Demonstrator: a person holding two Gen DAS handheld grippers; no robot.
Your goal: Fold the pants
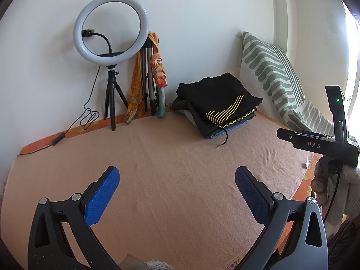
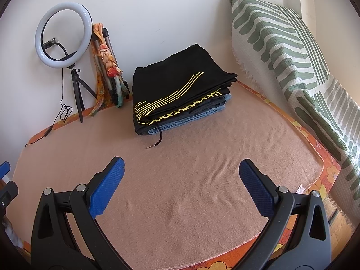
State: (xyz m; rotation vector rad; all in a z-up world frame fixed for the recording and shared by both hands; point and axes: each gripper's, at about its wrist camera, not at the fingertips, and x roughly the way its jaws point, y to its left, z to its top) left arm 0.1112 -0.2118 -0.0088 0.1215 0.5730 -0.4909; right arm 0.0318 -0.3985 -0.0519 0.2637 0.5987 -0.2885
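A stack of folded pants [image 1: 216,103] lies at the back of the peach blanket [image 1: 175,180], near the wall. The top pair is black with yellow stripes, with jeans beneath and a black drawstring hanging out in front. The stack also shows in the right wrist view [image 2: 180,96]. My left gripper [image 1: 177,174] is open and empty, hovering above the bare blanket well in front of the stack. My right gripper [image 2: 181,166] is open and empty too, also in front of the stack. The right gripper's body [image 1: 319,144] shows at the right edge of the left wrist view.
A ring light on a small tripod [image 1: 111,29] stands at the back left, its cable trailing on the bed. A folded tripod with an orange scarf [image 1: 150,78] leans on the wall. A green-striped pillow [image 2: 281,51] lines the right side. The blanket's edge runs along the right.
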